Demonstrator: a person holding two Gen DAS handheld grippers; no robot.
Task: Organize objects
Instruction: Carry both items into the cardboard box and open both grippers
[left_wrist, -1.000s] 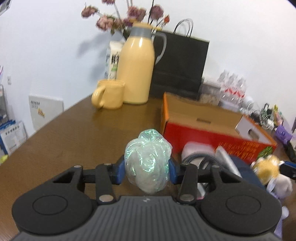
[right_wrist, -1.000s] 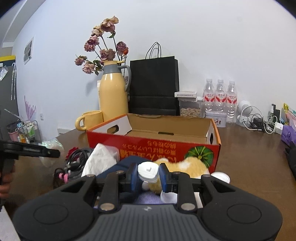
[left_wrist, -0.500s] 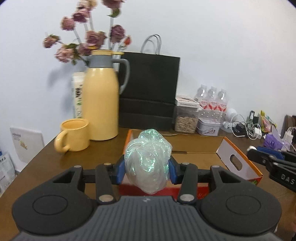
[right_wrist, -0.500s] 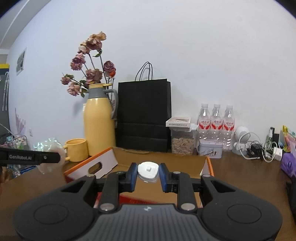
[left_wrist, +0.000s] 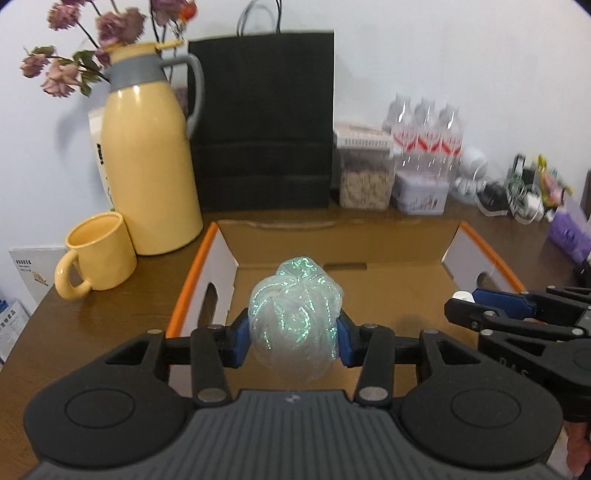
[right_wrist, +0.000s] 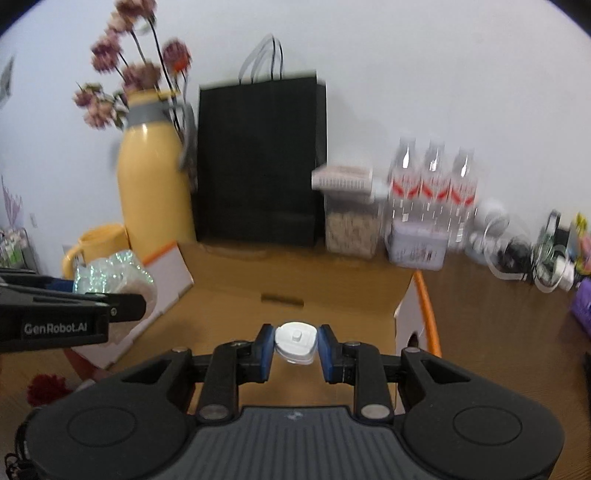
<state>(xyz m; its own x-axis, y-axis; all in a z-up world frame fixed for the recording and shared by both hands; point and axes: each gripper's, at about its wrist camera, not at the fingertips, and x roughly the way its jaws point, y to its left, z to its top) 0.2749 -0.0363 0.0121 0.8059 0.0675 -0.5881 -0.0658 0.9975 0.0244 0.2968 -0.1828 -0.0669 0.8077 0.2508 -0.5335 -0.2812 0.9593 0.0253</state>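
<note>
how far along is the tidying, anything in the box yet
Nothing visible in the cardboard box yet; its floor looks bare. In hand: the left gripper holds a shiny plastic bundle, the right gripper a small white cap-like piece, both over the box. Left: release both inside.

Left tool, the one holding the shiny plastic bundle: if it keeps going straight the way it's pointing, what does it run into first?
Probably the brown floor of the open cardboard box. The left tool, shut on the iridescent plastic bundle, angles down into the box, which looks empty ahead. Depth is uncertain; the far wall might come first.
</note>
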